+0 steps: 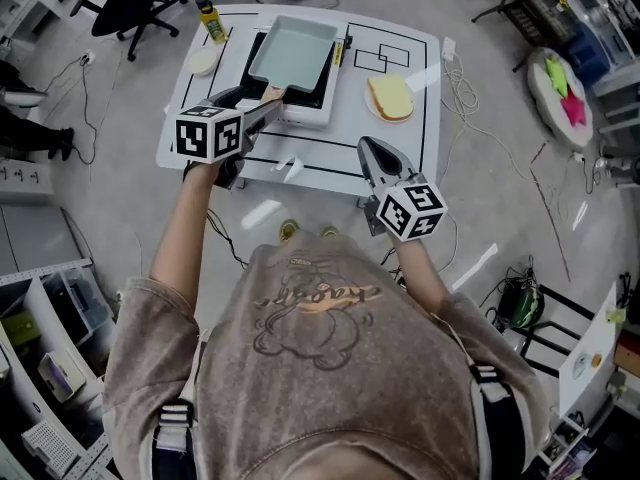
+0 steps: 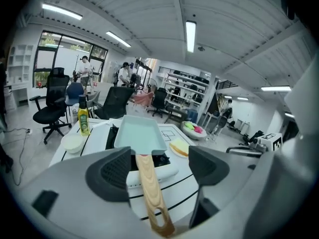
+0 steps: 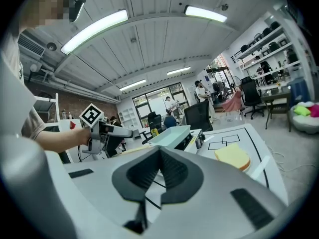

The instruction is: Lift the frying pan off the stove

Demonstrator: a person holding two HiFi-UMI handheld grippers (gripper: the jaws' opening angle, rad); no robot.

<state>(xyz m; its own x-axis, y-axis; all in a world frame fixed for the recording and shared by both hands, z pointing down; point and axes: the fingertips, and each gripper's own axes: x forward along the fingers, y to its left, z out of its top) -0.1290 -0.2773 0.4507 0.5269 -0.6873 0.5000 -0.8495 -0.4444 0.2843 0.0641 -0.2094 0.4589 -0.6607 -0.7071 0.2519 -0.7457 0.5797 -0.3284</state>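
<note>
A pale green rectangular frying pan (image 1: 293, 51) sits on a portable stove (image 1: 300, 108) on the white table (image 1: 330, 158). Its wooden handle (image 2: 149, 188) points toward me. My left gripper (image 1: 268, 108) is at the handle, jaws open on either side of it, and the pads do not press on the wood in the left gripper view (image 2: 159, 171). My right gripper (image 1: 372, 148) hangs at the table's near edge, right of the stove, with its pads (image 3: 159, 156) meeting on nothing. The right gripper view shows the pan (image 3: 172, 135) and the left gripper (image 3: 107, 129) off to the left.
A yellow oil bottle (image 1: 210, 20) and a white bowl (image 1: 203, 61) stand left of the stove. A plate with a bread slice (image 1: 390, 97) lies to its right. Black lines mark the tabletop. Office chairs and floor cables surround the table.
</note>
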